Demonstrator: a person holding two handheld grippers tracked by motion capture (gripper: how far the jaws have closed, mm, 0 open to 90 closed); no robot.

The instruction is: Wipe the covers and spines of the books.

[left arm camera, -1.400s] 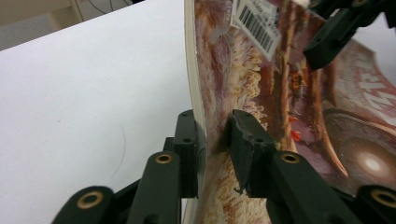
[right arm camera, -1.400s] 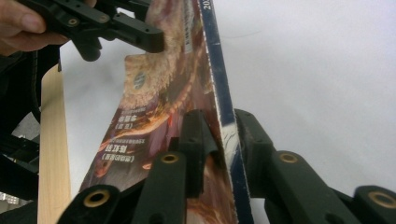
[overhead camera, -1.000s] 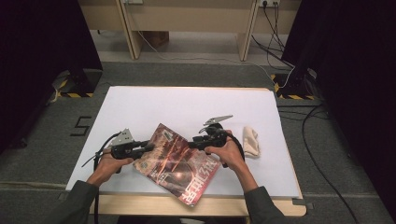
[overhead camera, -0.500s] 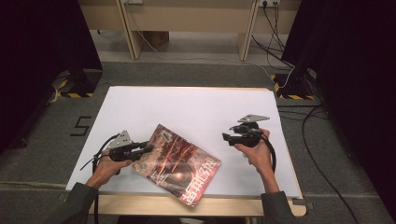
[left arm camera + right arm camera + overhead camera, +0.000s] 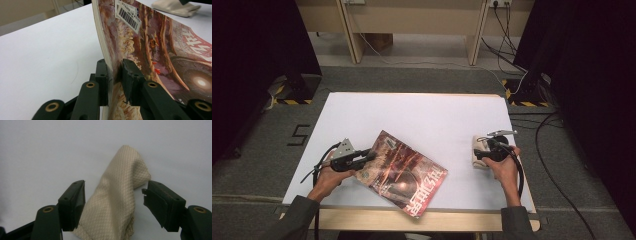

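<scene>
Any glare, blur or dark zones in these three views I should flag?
High view: table evenly lit, surroundings nearly black, sheen on the magazine cover. Left gripper view: glare spot on the cover at lower right, left gripper jaws soft at the bottom edge. Right gripper view: cloth weave sharp, right gripper jaws slightly soft, light flat.

You have a white table [image 5: 422, 115] with a wood front edge; a magazine [image 5: 404, 172] lies lower centre, a beige cloth [image 5: 478, 150] at right.

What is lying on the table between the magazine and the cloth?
Nothing: in the high view, the table is bare between the magazine and the cloth.
</scene>
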